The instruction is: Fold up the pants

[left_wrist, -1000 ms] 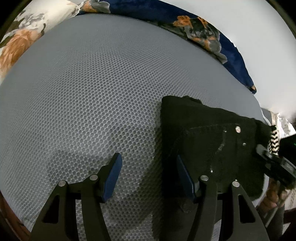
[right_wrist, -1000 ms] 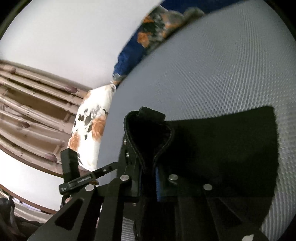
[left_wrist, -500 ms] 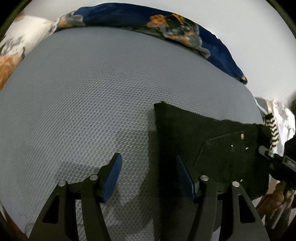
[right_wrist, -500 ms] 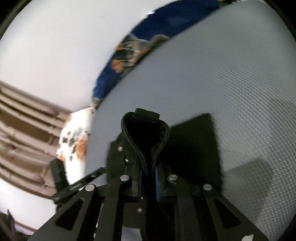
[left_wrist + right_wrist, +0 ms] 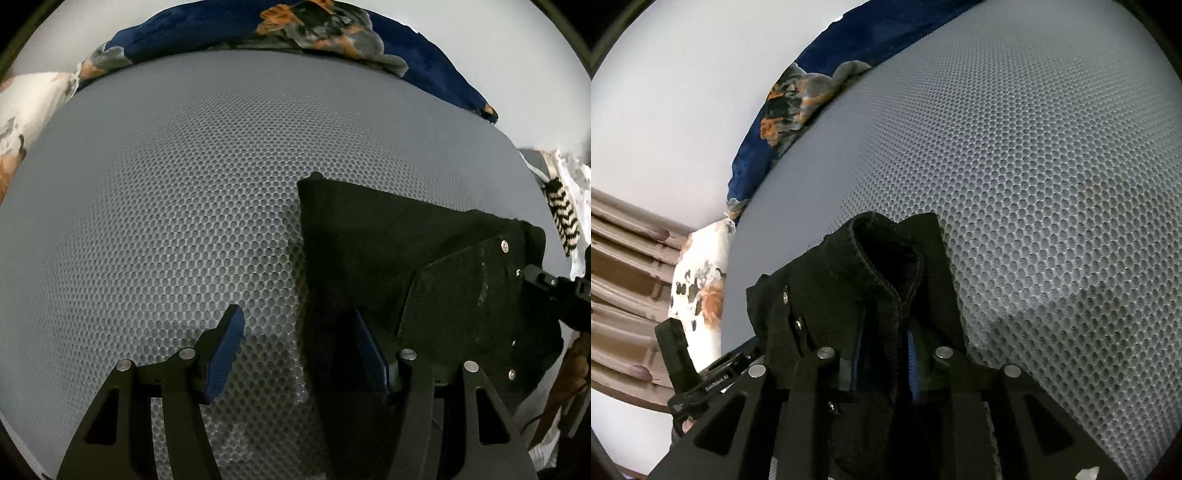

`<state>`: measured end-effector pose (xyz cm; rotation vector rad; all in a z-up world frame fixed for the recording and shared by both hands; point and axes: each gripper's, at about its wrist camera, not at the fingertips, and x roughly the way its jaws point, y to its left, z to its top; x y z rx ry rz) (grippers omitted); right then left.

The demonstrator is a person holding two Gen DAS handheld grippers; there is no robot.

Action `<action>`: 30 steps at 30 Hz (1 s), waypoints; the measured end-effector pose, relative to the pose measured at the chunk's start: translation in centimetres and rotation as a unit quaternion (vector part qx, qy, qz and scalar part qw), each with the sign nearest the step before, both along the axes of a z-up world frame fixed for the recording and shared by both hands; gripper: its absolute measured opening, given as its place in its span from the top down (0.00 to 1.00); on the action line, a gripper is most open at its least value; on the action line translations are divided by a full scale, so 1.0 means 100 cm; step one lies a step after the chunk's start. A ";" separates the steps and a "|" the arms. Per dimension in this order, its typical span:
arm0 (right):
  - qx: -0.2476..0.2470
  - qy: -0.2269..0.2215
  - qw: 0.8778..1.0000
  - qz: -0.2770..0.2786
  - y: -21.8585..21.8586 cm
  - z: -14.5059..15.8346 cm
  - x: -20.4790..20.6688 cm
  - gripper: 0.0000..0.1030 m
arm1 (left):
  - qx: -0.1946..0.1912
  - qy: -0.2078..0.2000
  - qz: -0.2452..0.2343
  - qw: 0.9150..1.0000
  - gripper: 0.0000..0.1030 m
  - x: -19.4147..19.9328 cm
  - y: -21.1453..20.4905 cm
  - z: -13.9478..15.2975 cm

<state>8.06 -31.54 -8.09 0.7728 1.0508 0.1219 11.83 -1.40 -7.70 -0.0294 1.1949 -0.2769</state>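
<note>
Grey honeycomb mesh mattress (image 5: pixel 184 221) is the biggest thing here, one of it, with one blue floral blanket (image 5: pixel 332 29) bunched along its 12 o'clock edge. One pair of black pants (image 5: pixel 369 258), folded into a compact block, sits at about 3 o'clock of the left view. Right gripper (image 5: pixel 882 354) has the thick edge between its pads and its jaws are opening, so I'd let go slowly so the fold doesn't spring back. Left gripper (image 5: pixel 295 350) is spread, nothing in it, ready to press it flat.
</note>
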 end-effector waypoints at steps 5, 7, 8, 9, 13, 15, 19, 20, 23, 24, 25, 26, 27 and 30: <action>-0.033 0.005 0.999 0.001 0.004 0.011 -0.010 0.78 | 0.004 0.000 0.004 1.000 0.40 -0.003 0.000 0.002; -0.045 0.003 0.999 0.003 0.006 0.015 -0.018 0.78 | 0.006 0.001 0.003 1.000 0.40 -0.008 -0.001 0.003; -0.053 0.003 0.999 0.004 0.007 0.018 -0.023 0.78 | 0.006 0.002 0.001 1.000 0.40 -0.011 -0.001 0.003; -0.060 0.004 0.998 0.004 0.007 0.020 -0.027 0.78 | 0.006 0.003 -0.003 1.000 0.40 -0.014 -0.002 0.004; -0.079 0.005 0.997 0.007 0.010 0.027 -0.041 0.78 | 0.011 0.002 -0.013 1.000 0.40 -0.027 -0.002 0.006; -0.087 0.007 0.996 0.008 0.013 0.029 -0.048 0.78 | 0.006 0.007 -0.018 1.000 0.40 -0.033 -0.003 0.007; -0.091 0.005 0.996 0.016 0.018 0.035 -0.061 0.78 | 0.002 0.011 -0.027 1.000 0.40 -0.044 -0.003 0.010; -0.091 0.005 0.996 0.017 0.019 0.036 -0.064 0.78 | 0.001 0.012 -0.030 0.999 0.40 -0.048 -0.004 0.010; -0.091 0.008 0.995 0.025 0.023 0.038 -0.073 0.78 | -0.003 0.012 -0.037 0.999 0.40 -0.056 -0.004 0.012; -0.090 0.008 0.996 0.028 0.024 0.038 -0.077 0.78 | -0.004 0.013 -0.039 0.999 0.40 -0.059 -0.004 0.013; -0.088 0.008 0.996 0.031 0.025 0.038 -0.080 0.78 | -0.007 0.013 -0.042 0.999 0.40 -0.061 -0.004 0.014; -0.086 0.010 0.996 0.033 0.026 0.038 -0.081 0.78 | -0.008 0.014 -0.044 0.999 0.40 -0.064 -0.004 0.014; -0.089 0.011 0.995 0.035 0.027 0.038 -0.084 0.78 | -0.011 0.014 -0.046 0.999 0.40 -0.068 -0.002 0.015; -0.087 0.010 0.996 0.035 0.027 0.037 -0.087 0.78 | -0.015 0.016 -0.052 0.998 0.40 -0.071 -0.003 0.015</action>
